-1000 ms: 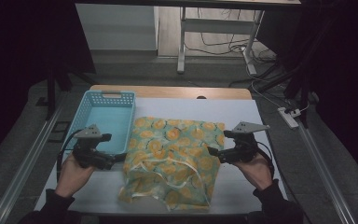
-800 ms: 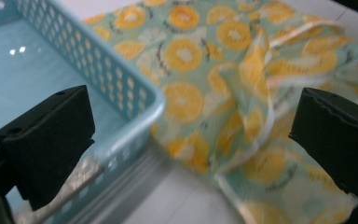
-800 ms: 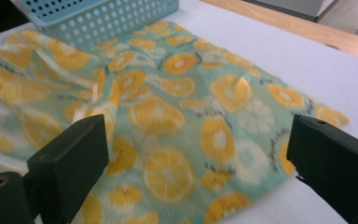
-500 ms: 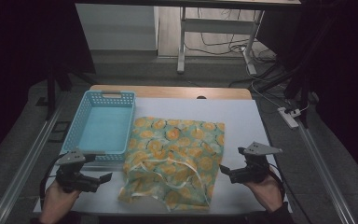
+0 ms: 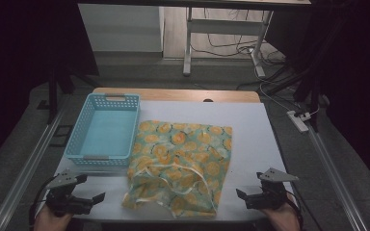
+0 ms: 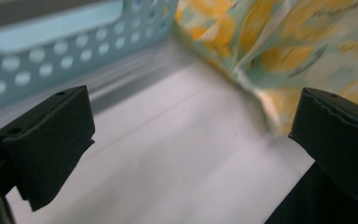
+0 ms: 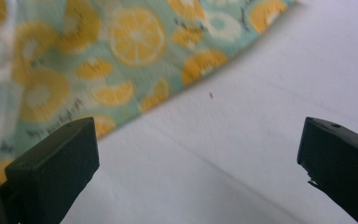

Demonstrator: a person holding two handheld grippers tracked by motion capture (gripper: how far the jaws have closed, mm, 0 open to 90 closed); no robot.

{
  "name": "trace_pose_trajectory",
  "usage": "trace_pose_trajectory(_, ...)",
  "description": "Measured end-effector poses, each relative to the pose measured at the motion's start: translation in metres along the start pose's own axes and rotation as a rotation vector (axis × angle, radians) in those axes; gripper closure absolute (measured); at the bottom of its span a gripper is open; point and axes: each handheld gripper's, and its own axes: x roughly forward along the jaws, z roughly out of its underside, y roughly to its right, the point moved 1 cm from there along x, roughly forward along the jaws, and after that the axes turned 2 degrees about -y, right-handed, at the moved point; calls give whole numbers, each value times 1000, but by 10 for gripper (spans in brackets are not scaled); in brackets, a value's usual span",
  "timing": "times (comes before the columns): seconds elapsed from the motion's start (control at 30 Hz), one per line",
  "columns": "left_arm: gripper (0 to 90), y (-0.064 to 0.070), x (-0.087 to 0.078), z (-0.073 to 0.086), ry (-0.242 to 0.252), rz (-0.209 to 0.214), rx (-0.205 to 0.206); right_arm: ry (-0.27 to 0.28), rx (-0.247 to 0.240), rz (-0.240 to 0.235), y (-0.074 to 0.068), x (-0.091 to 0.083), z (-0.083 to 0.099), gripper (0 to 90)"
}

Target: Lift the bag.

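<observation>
A cloth with orange and lemon slices (image 5: 180, 163) lies on the white table (image 5: 250, 130). Its far part is flat. Its near part is folded over and bumpy, with a thin white trim looping across it. The near edge of the cloth sits close to the near edge of the table.

Touching the cloth on its left side is a light blue basket (image 5: 107, 126) with holes in its walls. It has nothing in it.

The left gripper (image 5: 84, 198) rests low near the front left corner, a little way from the cloth. Its jaws are wide apart and hold nothing. The right gripper (image 5: 250, 198) rests near the front right corner, also a little way off, jaws wide apart with nothing between them.

What could go wrong? A jaw could slide under just the top layer and pull the fold open. A tug toward the person could drag the cloth off the near edge. A push to the left could bump the basket and shove it.

There is lots of bare table to the right of the cloth and some behind it. The left side is tight because of the basket.
</observation>
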Motion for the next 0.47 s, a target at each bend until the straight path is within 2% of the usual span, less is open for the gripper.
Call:
trace_pose_trajectory(0.17, 0, -2, -2, 9, -18, -26, -20, -37, 21, 0, 1, -2, 11, 0)
trace_pose_trajectory(0.3, 0, -2, -3, 10, -28, -38, -23, -39, 32, 9, 1, -5, 13, 0)
trace_pose_trajectory(0.47, 0, -3, -2, 9, -32, -35, -29, -53, 39, 13, 2, -3, 13, 0)
